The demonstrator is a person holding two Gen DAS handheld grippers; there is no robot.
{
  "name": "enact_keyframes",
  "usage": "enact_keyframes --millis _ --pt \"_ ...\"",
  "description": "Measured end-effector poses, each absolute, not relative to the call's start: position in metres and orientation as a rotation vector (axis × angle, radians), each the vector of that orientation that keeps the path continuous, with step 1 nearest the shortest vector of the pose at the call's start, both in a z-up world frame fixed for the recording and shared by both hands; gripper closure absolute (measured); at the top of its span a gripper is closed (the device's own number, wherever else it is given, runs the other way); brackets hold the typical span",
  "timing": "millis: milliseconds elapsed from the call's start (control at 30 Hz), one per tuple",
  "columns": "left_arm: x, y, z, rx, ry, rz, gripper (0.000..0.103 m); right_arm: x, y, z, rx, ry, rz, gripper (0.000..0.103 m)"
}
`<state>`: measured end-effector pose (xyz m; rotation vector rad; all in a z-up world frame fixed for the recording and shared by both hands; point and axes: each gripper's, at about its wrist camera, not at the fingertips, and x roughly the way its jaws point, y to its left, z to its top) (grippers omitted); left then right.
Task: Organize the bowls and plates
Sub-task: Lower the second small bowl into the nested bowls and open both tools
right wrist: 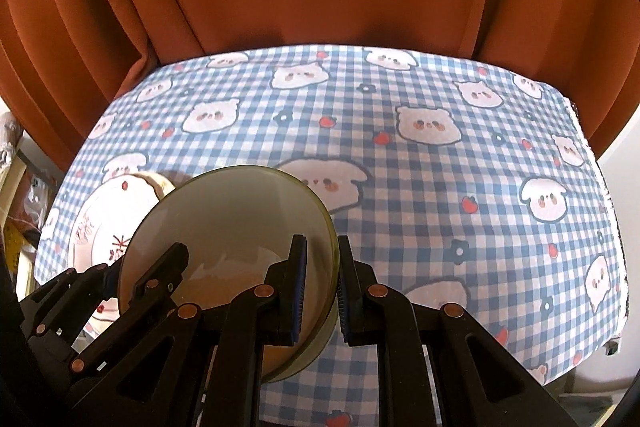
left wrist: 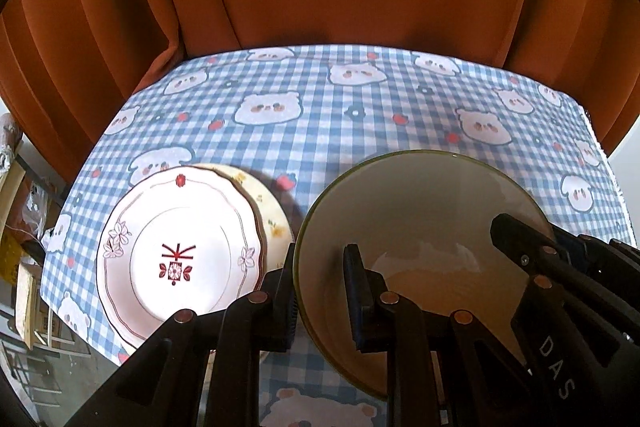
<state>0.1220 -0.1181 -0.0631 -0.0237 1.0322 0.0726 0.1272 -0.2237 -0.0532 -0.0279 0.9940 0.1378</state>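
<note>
Bowl: one green-rimmed bowl [left wrist: 420,227], lower right of the left view, tilted and carried between both grippers above the surface [left wrist: 360,107].
Left gripper: left gripper [left wrist: 320,291] has its fingers clamped across the bowl's left rim, one inside, one outside.
Right gripper: right gripper [right wrist: 322,295] pinches the opposite rim the same way, fingers closed on the wall at lower centre of its own view.
Plates: two, stacked at lower left of the left view; a pink flowered plate [left wrist: 180,251] sits on a cream plate [left wrist: 272,211] that peeks out behind it.
Count: one bowl, two plates, two grippers, nothing more on the checked cloth.
Step in hand: looks like a two-handed carry of the bowl, likely toward the plate stack just beside it.
Doing it well: level the bowl first, move both grips together so neither rim slips, then lower it centred on the pink plate before either side lets go.
Risk: glazed rims are slick, and a tilted landing could rock the stack.
</note>
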Motion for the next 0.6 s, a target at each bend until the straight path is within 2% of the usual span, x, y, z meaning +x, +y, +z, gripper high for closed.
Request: enact_keyframes --millis 600 --pt "0.121 -0.123 -0.085 -0.012 1.110 0.073 0.084 0.126 -0.220 -0.070 -0.079 1.018 0.120 0.086"
